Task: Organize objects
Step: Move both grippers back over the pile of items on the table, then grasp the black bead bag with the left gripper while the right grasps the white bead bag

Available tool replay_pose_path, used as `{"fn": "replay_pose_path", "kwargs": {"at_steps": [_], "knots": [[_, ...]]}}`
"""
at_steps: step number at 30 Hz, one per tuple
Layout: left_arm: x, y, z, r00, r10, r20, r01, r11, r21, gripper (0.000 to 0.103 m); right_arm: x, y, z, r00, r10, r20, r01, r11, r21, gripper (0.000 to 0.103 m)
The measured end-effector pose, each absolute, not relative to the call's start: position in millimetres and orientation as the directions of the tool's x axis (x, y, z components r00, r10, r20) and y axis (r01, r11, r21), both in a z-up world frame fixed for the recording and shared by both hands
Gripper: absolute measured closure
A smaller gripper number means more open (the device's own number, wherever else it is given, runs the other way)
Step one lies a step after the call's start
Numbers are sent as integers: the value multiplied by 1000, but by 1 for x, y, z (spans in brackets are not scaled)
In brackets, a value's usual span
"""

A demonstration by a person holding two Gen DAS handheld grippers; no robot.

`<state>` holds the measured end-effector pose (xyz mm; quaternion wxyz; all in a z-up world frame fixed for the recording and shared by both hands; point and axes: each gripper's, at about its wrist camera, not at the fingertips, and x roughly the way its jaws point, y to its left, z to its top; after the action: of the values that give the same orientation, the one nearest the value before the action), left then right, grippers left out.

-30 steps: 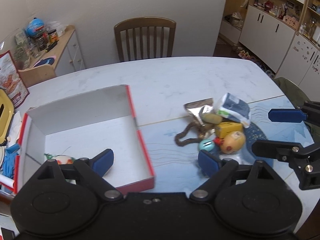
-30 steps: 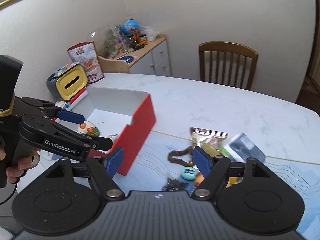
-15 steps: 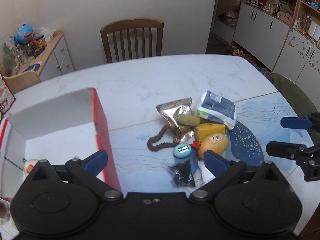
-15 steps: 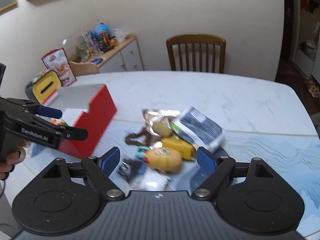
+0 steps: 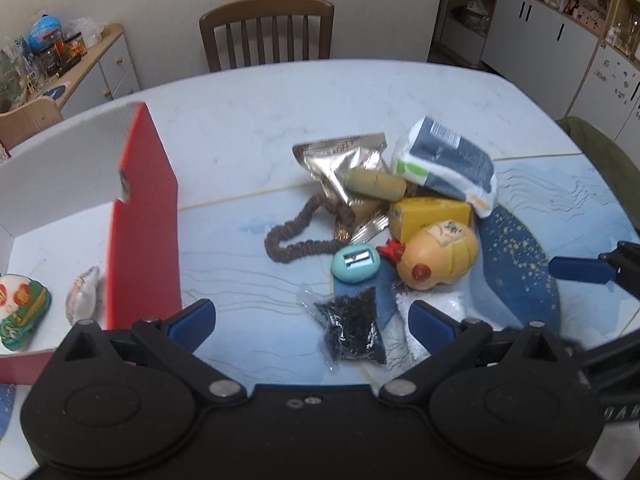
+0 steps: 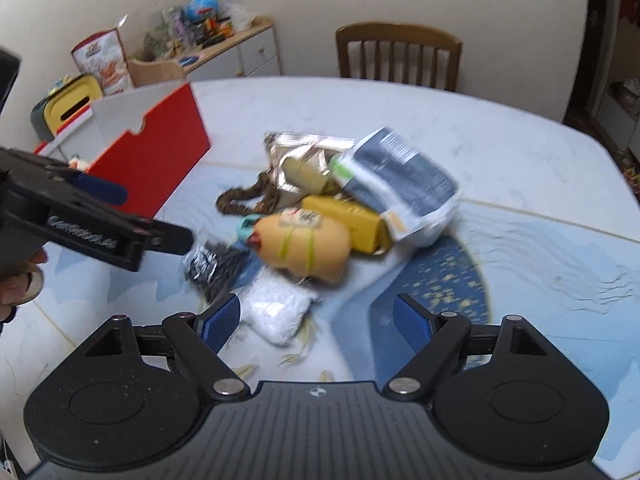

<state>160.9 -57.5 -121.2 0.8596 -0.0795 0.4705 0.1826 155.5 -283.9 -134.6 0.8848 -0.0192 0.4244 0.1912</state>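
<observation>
Ahead of both tongs, left and right, each spread wide and empty, a pile of small things waits on the surface, while only two toys lie in the box to their left.

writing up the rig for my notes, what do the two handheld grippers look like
Both are matte black plastic with two round hubs, silver pivot screws and linkage arms ending in blue ribbed pads. The left gripper shows white "GenRobot.AI" lettering on its side in the right wrist view. The right gripper has a ribbed grey top plate with a small logo.
</observation>
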Motion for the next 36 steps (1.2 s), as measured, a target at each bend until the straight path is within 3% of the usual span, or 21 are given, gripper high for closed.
{"fn": "replay_pose_path", "kwargs": {"at_steps": [18, 27, 29, 36], "knots": [[175, -56, -166, 452, 220, -864, -383, 923, 34, 3, 176, -252, -177, 505, 345, -791, -441, 891, 107, 19], [176, -58, -174, 445, 173, -879, -359, 933, 2, 32, 176, -244, -177, 505, 366, -782, -466, 878, 110, 28], [176, -60, -173, 450, 173, -876, -352, 936, 4, 36, 177, -242, -176, 502, 365, -784, -470, 876, 107, 39], [175, -61, -171, 456, 151, -877, -346, 938, -19, 58, 176, -242, -175, 507, 363, -782, -471, 876, 101, 55]]}}
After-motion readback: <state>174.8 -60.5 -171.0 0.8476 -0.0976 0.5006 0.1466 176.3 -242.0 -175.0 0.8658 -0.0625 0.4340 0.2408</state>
